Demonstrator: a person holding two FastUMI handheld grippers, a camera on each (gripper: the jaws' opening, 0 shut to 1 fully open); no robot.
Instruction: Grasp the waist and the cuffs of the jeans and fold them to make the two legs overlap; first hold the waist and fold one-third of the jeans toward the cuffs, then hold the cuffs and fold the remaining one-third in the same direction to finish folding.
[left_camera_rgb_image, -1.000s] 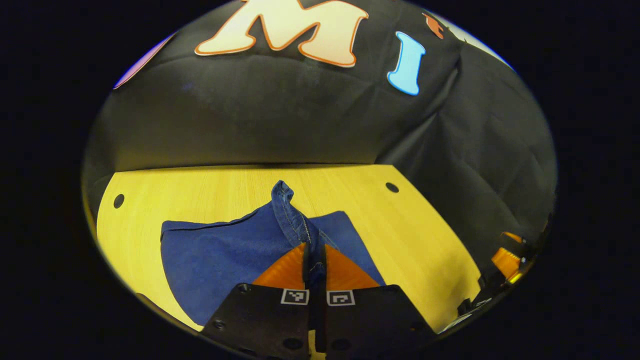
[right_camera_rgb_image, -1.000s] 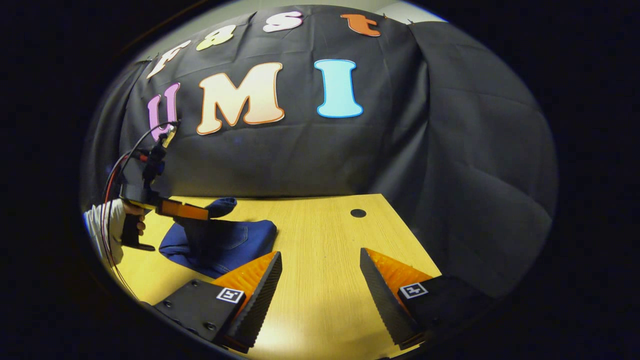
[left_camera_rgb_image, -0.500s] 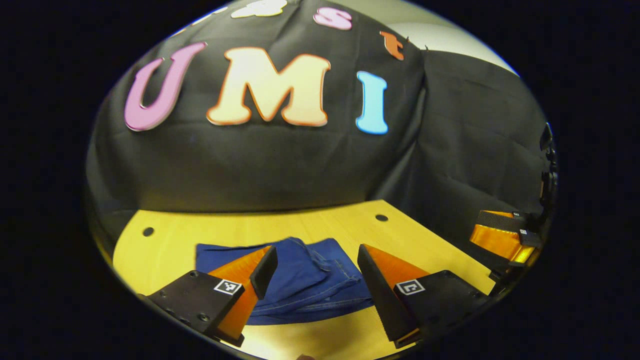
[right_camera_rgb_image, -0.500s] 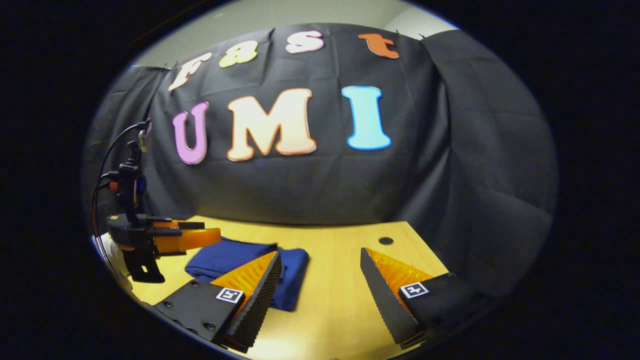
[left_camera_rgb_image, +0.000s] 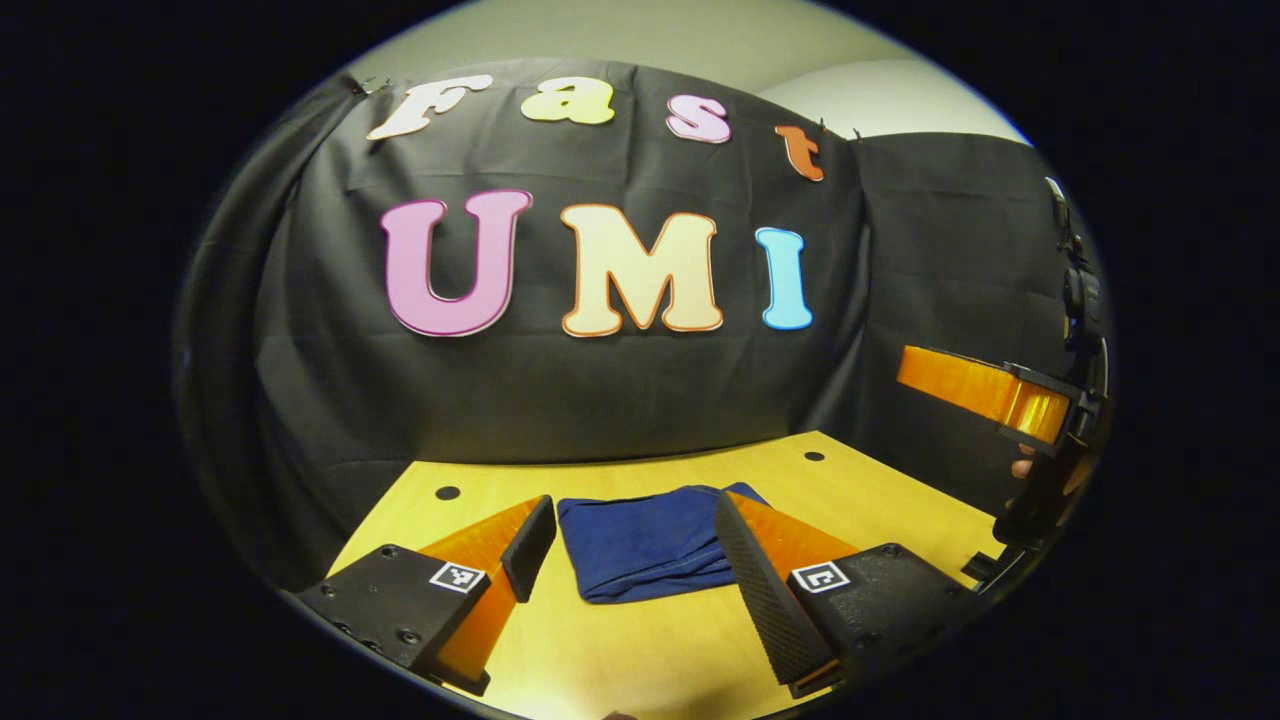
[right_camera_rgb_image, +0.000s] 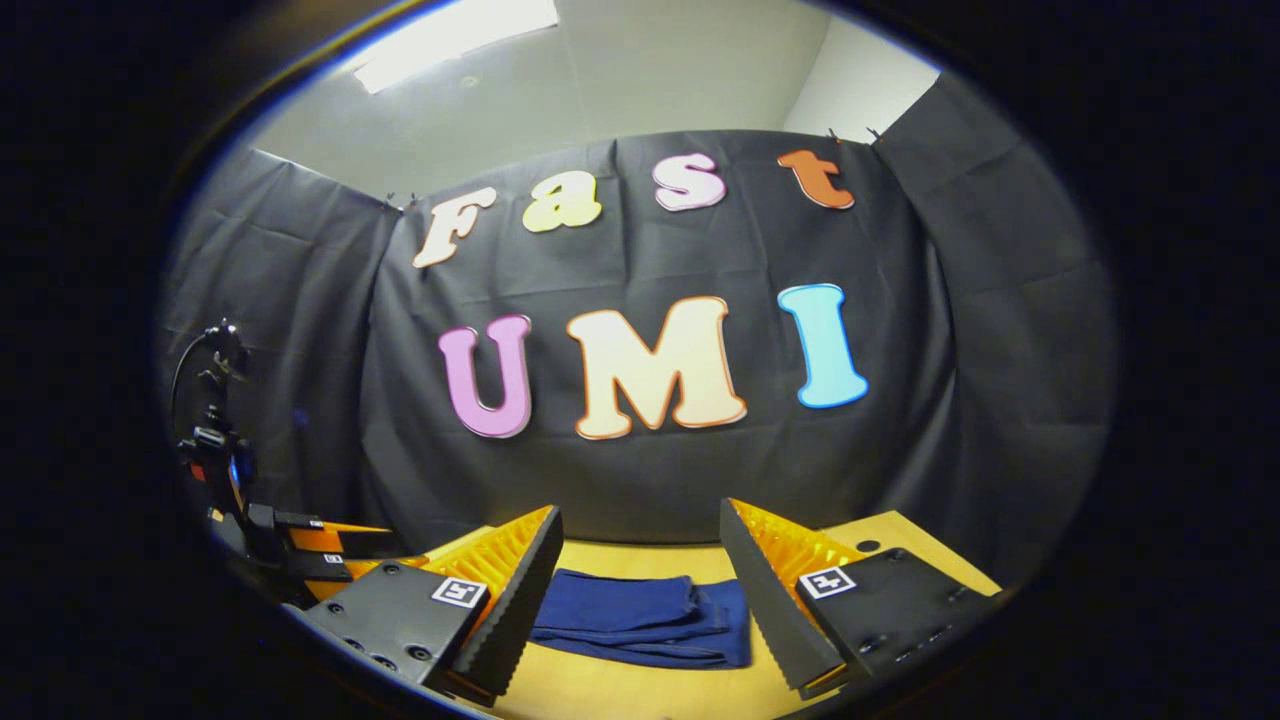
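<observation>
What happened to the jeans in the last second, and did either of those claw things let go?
The left gripper let go of the denim edge it was pinching; its jaws now stand open, and it pulled back and up. The jeans dropped into a flat folded bundle on the table. The right gripper stayed open, also lifting away.

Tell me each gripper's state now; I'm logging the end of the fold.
Left gripper: jaws open, holding nothing.
Right gripper: jaws open, holding nothing.
</observation>
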